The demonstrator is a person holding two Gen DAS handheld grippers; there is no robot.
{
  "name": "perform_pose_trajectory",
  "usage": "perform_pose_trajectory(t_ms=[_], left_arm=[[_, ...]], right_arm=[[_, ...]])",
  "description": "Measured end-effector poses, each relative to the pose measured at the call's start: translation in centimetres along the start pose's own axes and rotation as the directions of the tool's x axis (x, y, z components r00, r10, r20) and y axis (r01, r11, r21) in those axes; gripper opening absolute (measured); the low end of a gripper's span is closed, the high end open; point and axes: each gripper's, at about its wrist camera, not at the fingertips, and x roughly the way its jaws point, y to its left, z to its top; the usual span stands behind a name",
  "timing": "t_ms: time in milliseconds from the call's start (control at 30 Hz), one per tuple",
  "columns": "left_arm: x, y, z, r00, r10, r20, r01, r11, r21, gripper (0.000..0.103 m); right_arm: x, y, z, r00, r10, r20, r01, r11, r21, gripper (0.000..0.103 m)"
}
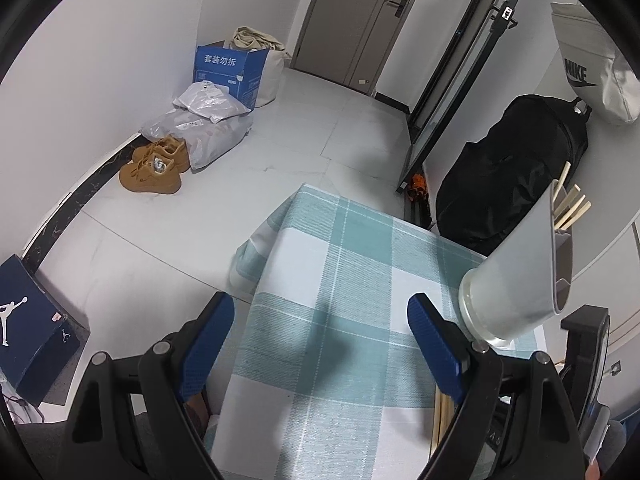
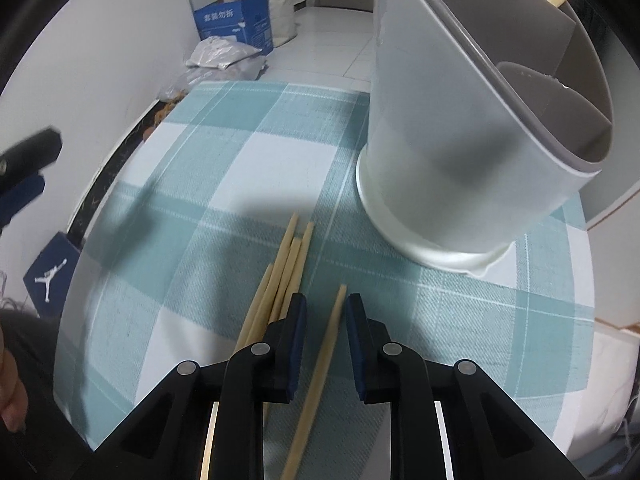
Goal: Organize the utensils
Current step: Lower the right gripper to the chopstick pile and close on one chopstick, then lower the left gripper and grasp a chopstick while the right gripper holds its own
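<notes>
Fingers of the right gripper (image 2: 326, 344) stand narrowly apart around a single chopstick (image 2: 320, 376) that lies on the checked cloth of the surface (image 2: 200, 184); a thin gap shows on each side, so the pads straddle it without pressing. Just left of these fingers lies a bundle of loose chopsticks (image 2: 280, 276). Ahead and to the right stands the grey utensil holder (image 2: 448, 128), with two chopstick ends poking out of its far compartment.

Fingers of the left gripper (image 1: 320, 344) are spread wide and hold nothing, only cloth between them; the holder (image 1: 516, 280) sits just beyond the right-hand finger.

Farther out on the floor, a blue carton (image 1: 230, 70) carries the print "套装勿拆", a grey bag (image 1: 592, 68) reads "NIKE", and a dark blue box (image 1: 28, 320) bears a white Jumpman figure.
</notes>
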Motion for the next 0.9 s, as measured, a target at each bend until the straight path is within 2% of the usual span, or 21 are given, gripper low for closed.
perform_pose_trajectory(t_ms=[33,100,333,467,733,900], left_arm=[[0.1,0.1,0.0,1.0,0.003,-0.003,-0.003,1.0,-0.003,0.085],[0.2,0.3,-0.1,1.0,0.01,-0.01,-0.01,1.0,-0.005,0.085],[1.1,-0.2,-0.8,0.998,0.028,-0.063,-0.026,0.999,0.026,0.085],[1.6,-1.3,-1.7,0.993,0.026,-0.114,-0.017,0.997,0.079,0.085],[2.3,-5.2,-4.6,0.975,0.028,-0.221,0.032,0.964,0.263,0.085],[2.5,-6.1,-5.7,0.962,0.031,-0.272,0.048,0.959,0.28,0.085]], right_arm=[[0.0,0.0,0.0,1.0,-0.002,0.005,0.002,1.0,0.004,0.017],[-0.1,0.0,-0.1,1.0,-0.003,0.018,0.003,1.0,0.005,0.005],[-1.1,-1.5,-0.8,0.996,0.061,0.057,-0.065,0.996,0.068,0.004],[-3.5,-2.9,-1.7,0.986,0.117,0.119,-0.129,0.987,0.101,0.004],[-7.7,-7.1,-3.4,0.939,0.247,0.24,-0.297,0.934,0.2,0.004],[-8.8,-9.9,-3.9,0.897,0.309,0.315,-0.4,0.873,0.281,0.004]])
